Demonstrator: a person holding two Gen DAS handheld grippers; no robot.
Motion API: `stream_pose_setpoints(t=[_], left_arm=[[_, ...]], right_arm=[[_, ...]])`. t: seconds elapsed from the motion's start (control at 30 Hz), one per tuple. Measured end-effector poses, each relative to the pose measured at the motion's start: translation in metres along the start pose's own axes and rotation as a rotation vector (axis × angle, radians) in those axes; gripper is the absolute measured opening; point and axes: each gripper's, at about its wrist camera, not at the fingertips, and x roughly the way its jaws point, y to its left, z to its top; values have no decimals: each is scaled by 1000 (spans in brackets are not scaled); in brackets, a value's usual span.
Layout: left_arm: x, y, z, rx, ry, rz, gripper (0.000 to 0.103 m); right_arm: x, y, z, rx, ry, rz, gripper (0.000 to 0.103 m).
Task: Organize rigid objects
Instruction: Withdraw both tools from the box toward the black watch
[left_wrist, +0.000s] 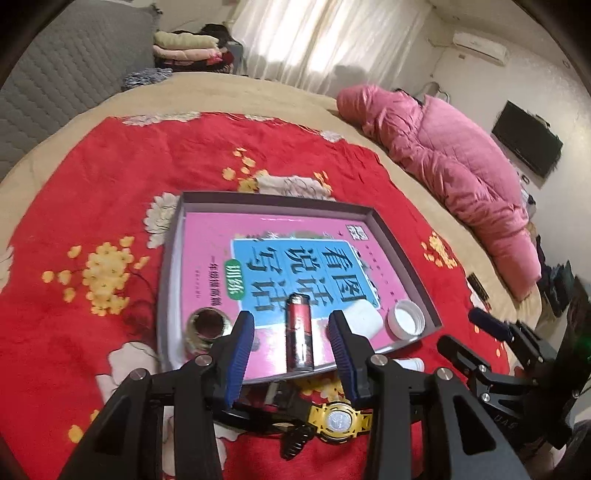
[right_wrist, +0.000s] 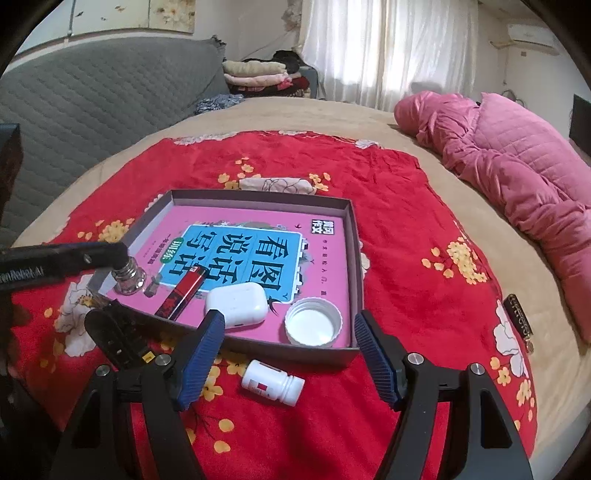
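Two items lie outside the tray on the red cloth of the bed: a white bottle on its side just in front of the near wall, and a yellow watch below the left hand-held gripper. Already in the tray, on the pink book: lighter, glass jar, earbud case, white cap.

Left hand-held gripper: jaws spread, empty, straddling the lighter without contact. Right hand-held gripper: jaws wide, empty, above the bottle.

Handling judgement: the bottle is probably light, stiff and smooth, and may roll; grip across the body mid-length. Grip the watch on its rigid case, since the strap flexes.
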Motion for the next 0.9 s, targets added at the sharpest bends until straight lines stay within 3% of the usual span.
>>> stream_pose_setpoints(t=[0.9], left_arm=[[-42, 10, -36, -53, -2, 114, 42]], right_arm=[[-39, -12, -7, 57, -80, 58, 75]])
